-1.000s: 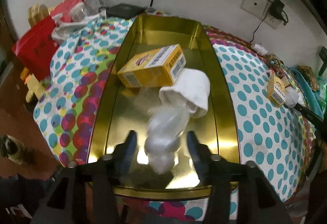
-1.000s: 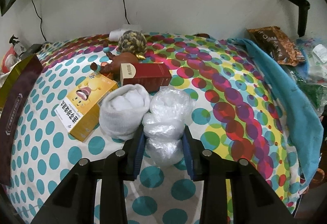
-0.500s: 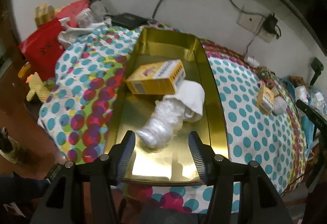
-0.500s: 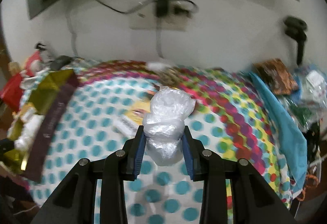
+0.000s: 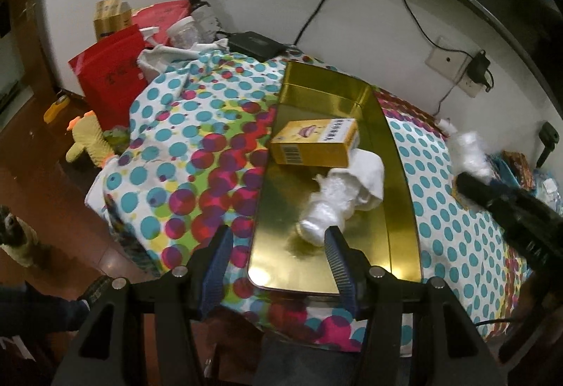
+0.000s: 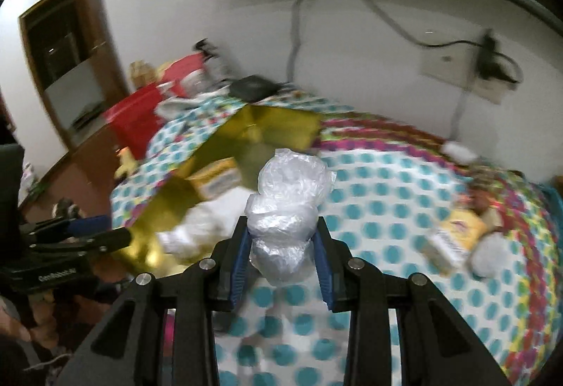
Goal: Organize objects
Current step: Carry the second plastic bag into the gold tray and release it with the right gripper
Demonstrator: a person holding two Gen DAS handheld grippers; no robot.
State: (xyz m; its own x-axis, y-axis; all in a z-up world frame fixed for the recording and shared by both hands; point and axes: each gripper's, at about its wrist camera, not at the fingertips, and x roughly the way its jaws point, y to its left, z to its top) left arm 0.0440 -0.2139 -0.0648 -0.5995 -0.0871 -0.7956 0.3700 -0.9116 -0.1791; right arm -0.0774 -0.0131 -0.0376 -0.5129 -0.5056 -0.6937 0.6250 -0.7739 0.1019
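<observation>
Plastic bundle [image 6: 286, 210]: crumpled clear wrap, centre of the right wrist view, pinched between the pads of the right gripper [image 6: 281, 261], held above the dotted cloth [image 6: 387, 210].
Gold tray [image 5: 401, 196]: centre of the left wrist view; holds a yellow box [image 5: 313, 143], a white rolled cloth [image 5: 369, 175] and a second plastic bundle [image 5: 325, 210].
Left gripper [image 5: 276, 266]: spread, empty, at the tray's near edge.
Risk, judged: slippery film may slide from the pads; the bundle may land on the tray rim and roll out.
</observation>
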